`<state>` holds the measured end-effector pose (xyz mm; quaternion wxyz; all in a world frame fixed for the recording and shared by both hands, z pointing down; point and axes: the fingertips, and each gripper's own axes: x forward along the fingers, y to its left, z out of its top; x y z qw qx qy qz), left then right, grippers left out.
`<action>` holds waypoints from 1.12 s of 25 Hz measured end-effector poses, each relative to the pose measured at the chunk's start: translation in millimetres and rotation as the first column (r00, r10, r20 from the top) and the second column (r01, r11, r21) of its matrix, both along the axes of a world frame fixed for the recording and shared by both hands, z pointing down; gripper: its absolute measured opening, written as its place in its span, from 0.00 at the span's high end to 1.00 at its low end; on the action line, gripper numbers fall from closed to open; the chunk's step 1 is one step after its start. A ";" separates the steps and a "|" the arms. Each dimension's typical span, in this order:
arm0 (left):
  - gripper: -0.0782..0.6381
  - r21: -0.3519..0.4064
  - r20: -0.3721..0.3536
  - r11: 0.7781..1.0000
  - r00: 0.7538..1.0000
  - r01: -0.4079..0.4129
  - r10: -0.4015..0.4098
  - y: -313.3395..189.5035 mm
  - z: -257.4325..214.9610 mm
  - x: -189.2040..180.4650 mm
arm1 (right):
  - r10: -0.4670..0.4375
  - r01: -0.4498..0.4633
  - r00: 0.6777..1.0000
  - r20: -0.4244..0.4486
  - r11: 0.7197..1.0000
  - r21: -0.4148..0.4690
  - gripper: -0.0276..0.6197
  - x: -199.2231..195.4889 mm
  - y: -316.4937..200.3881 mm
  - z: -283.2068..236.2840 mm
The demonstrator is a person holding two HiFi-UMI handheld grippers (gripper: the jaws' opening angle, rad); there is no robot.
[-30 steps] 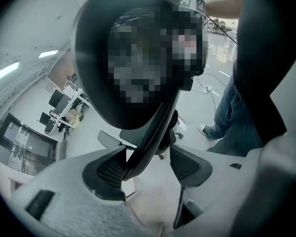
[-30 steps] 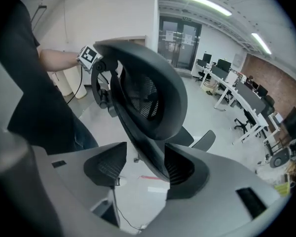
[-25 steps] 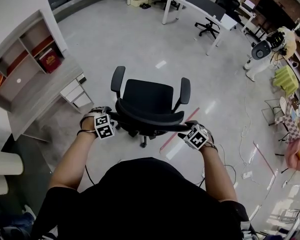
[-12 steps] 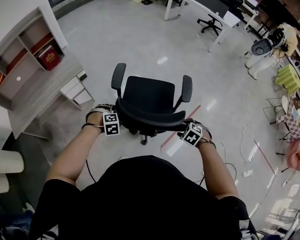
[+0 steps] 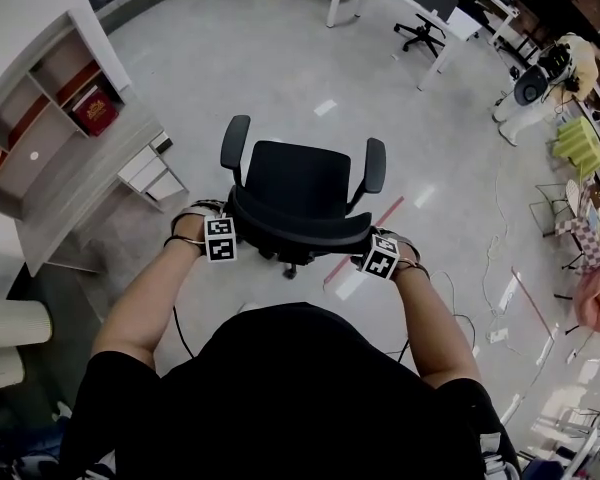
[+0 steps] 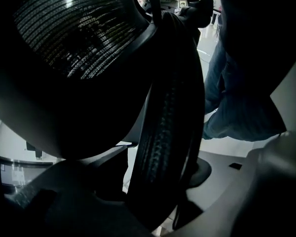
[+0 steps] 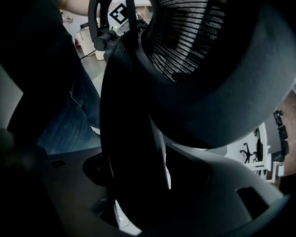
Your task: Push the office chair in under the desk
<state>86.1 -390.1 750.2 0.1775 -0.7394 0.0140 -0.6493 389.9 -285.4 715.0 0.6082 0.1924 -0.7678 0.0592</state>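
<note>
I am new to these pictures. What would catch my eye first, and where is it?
A black office chair stands mid-floor, its back toward the person. The left gripper and right gripper straddle its backrest's top edge; the right one's fingers have just been closing around it. A grey desk with shelves waits at the left.

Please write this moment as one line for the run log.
chair: not under desk | left gripper: open, backrest between jaws | right gripper: jaws just closing, backrest between, no grip yet
</note>
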 end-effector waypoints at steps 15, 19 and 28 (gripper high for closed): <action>0.55 0.018 -0.024 1.000 1.000 -0.015 0.015 -1.3 0.4 -0.1 | -0.034 0.036 0.999 -0.021 0.996 0.086 0.69 -2.6 -3.2 2.4; 0.55 0.017 -0.020 1.000 1.000 -0.009 0.009 0.6 0.2 0.7 | -0.038 0.040 0.999 -0.022 0.996 0.084 0.69 -0.6 -2.6 1.7; 0.55 0.013 -0.022 1.000 1.000 0.009 -0.008 5.5 -0.6 4.9 | -0.073 0.074 0.997 -0.026 0.995 0.060 0.69 5.2 -1.6 1.6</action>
